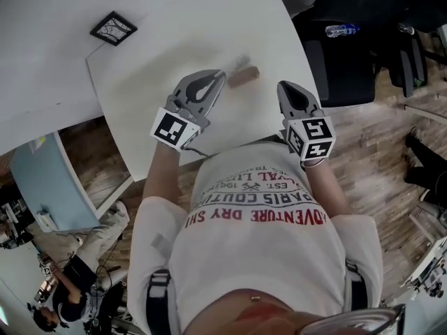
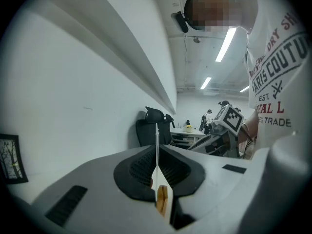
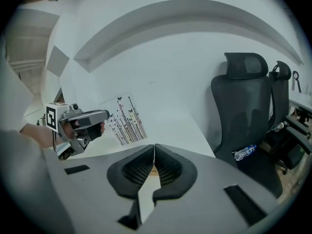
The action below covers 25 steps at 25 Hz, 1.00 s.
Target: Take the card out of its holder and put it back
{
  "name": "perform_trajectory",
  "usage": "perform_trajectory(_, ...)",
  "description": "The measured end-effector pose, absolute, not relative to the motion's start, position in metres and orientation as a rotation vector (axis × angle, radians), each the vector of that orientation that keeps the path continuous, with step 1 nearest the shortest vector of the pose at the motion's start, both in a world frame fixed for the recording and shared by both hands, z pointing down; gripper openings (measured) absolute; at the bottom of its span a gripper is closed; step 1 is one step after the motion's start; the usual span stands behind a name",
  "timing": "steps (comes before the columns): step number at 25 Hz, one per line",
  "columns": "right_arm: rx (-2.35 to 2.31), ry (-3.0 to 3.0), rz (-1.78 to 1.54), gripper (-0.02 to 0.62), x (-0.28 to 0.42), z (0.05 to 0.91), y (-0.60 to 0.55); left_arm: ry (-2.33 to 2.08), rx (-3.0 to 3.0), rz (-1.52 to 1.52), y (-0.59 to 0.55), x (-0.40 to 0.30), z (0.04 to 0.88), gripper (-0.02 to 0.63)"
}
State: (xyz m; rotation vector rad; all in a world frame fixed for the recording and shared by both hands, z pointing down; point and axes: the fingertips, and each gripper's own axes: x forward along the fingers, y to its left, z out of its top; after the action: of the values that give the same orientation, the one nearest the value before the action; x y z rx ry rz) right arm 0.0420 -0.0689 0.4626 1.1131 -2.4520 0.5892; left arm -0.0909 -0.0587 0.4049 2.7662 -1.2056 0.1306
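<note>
Head view: the left tool [image 1: 221, 75] meets a blurred wooden holder [image 1: 244, 76] near the desk's [image 1: 140, 82] right edge. Left gripper view: its jaws clamp the card [image 2: 156, 145], seen edge-on. Right gripper view: the right tool [image 3: 154, 149] is clenched and empty, half hiding the holder.

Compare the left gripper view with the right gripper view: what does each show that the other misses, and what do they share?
Only the left gripper view: the card edge-on, a thin white line pinched in the left gripper's shut jaws, plus a framed picture and ceiling lights.
Only the right gripper view: the card's printed face, and a water bottle on a chair seat.
Both: the white table, a black chair and the card itself.
</note>
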Motion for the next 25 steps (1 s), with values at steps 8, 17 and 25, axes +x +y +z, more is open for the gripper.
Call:
perform_trajectory(8, 1.166, -2.406, 0.621, 0.026, 0.05, 0.476, -0.067, -1.008, 2.801, 0.191, -0.066, -0.077, 0.433, 0.035)
perform_trajectory(17, 1.171, -2.366, 0.653, 0.026, 0.057, 0.492, -0.059, -0.884, 2.825, 0.245, -0.066, -0.07, 0.454, 0.035)
perform_trajectory(25, 1.15, -2.347, 0.649, 0.026, 0.055, 0.498, -0.055, -0.871, 2.827, 0.253, -0.067, -0.074, 0.465, 0.035)
